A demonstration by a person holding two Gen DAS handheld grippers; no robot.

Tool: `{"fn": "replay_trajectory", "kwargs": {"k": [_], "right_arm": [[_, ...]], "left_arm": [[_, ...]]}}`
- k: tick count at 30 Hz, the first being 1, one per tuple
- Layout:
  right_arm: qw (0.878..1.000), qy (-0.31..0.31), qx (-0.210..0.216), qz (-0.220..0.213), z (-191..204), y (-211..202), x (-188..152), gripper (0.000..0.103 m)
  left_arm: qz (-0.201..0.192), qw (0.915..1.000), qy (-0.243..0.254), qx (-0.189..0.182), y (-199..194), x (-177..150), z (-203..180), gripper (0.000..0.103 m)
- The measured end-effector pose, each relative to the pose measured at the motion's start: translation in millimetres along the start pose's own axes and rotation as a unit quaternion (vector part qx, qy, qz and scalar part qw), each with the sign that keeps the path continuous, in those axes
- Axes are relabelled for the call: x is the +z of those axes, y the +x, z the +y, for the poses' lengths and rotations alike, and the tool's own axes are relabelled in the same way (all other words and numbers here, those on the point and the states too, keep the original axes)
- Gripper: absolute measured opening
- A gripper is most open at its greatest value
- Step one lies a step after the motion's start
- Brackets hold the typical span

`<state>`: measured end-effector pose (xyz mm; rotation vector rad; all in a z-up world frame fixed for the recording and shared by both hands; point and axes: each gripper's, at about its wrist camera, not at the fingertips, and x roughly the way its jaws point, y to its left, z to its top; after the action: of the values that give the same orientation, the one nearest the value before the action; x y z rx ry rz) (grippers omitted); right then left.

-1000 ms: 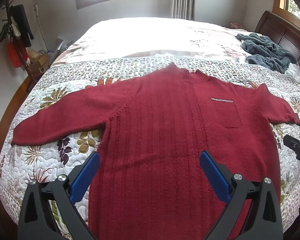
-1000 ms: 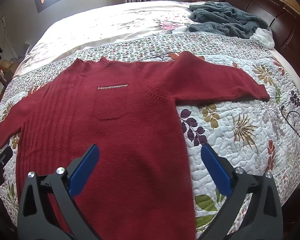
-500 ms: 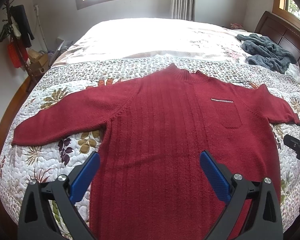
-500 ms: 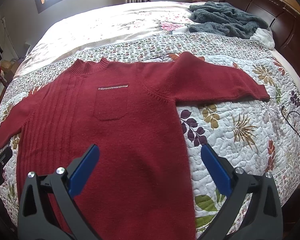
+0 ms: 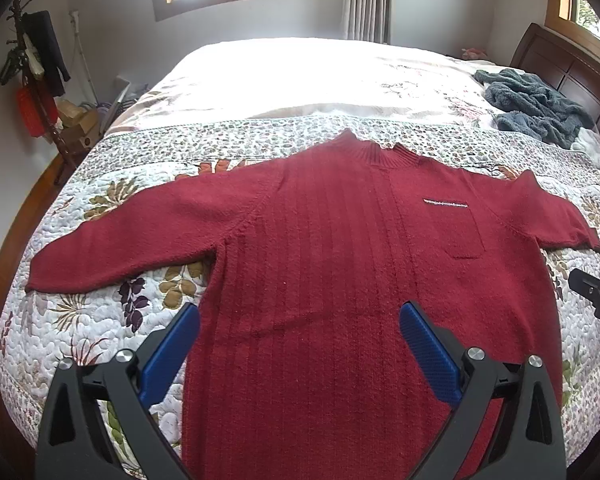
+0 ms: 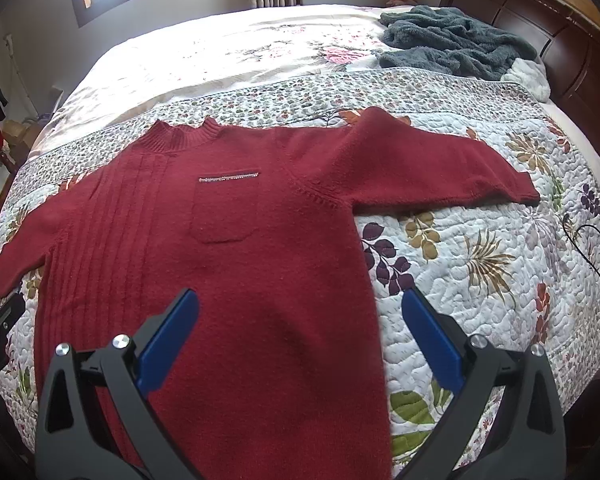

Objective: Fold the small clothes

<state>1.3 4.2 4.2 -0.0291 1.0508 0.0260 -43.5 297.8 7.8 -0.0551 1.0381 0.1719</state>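
From the left wrist, one dark red ribbed knit sweater (image 5: 340, 264) lies flat, face up, on the floral quilted bed (image 5: 100, 320), both sleeves outstretched, one chest pocket showing. The left hand-held gripper (image 5: 296, 328) hovers spread wide over its lower body, holding nothing.

From the right wrist, the right hand-held gripper (image 6: 300, 316) is likewise spread and empty above the sweater's hem side. One crumpled grey fleece garment (image 6: 452, 42) lies near the headboard.
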Motion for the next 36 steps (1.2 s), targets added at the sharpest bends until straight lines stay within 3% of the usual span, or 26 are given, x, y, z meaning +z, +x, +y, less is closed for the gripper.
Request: {"fn": "replay_trajectory", "kwargs": {"k": [14, 18, 23, 25, 27, 31, 34, 35, 36], "right_arm": [[1.000, 0.004, 0.000, 0.019, -15, 7, 9, 0.100], [0.999, 0.048, -0.019, 0.003, -79, 23, 39, 0.100], [0.988, 0.100, -0.119, -0.002, -204, 32, 100, 0.100], [0.983, 0.125, -0.134, 0.010, -253, 26, 119, 0.100], [0.980, 0.167, -0.110, 0.010, -306, 45, 124, 0.099], [0.963, 0.256, -0.049, 0.068, -386, 122, 116, 0.098], [0.952, 0.282, -0.034, 0.114, -407, 158, 105, 0.077], [0.949, 0.287, -0.031, 0.128, -410, 166, 102, 0.064], [0.946, 0.293, -0.026, 0.138, -411, 174, 99, 0.061]], "left_arm": [[0.017, 0.9994, -0.028, -0.012, 11, 4, 4, 0.100], [0.030, 0.9983, -0.041, -0.028, 26, 21, -1, 0.099], [0.017, 0.9984, -0.036, -0.040, 40, 49, -26, 0.099], [0.015, 0.9980, -0.033, -0.052, 45, 59, -40, 0.099], [0.014, 0.9975, -0.028, -0.063, 52, 69, -56, 0.099], [0.013, 0.9970, -0.012, -0.075, 60, 76, -84, 0.099], [0.012, 0.9970, 0.002, -0.077, 64, 76, -99, 0.099], [0.013, 0.9969, 0.005, -0.077, 66, 76, -102, 0.099], [0.015, 0.9969, 0.007, -0.077, 68, 75, -104, 0.099]]}}
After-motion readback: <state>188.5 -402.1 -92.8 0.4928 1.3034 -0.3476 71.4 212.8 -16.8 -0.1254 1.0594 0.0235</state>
